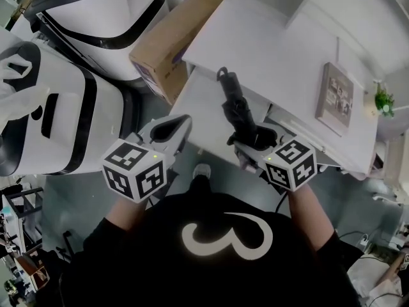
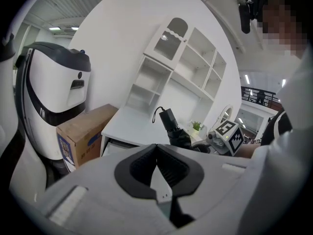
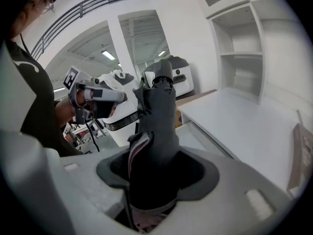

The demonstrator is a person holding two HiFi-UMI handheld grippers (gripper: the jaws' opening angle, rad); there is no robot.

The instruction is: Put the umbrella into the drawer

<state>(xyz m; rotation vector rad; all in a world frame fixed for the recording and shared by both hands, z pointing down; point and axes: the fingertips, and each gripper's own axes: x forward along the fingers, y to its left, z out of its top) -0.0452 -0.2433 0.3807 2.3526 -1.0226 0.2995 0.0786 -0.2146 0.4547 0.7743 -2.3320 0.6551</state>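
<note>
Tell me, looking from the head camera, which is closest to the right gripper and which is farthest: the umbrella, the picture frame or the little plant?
1. Umbrella: clamped in the right gripper itself, pointing out over the desk.
2. Picture frame: lying on the desk, off to the right.
3. Little plant: beyond the frame, at the far right edge.

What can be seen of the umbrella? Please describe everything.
The umbrella is folded, compact, of dark grey fabric, with a black handle and wrist loop at its far end. The right claw is shut on its canopy, where pinkish lining shows. It is held in the air, handle toward the white desk.
</note>
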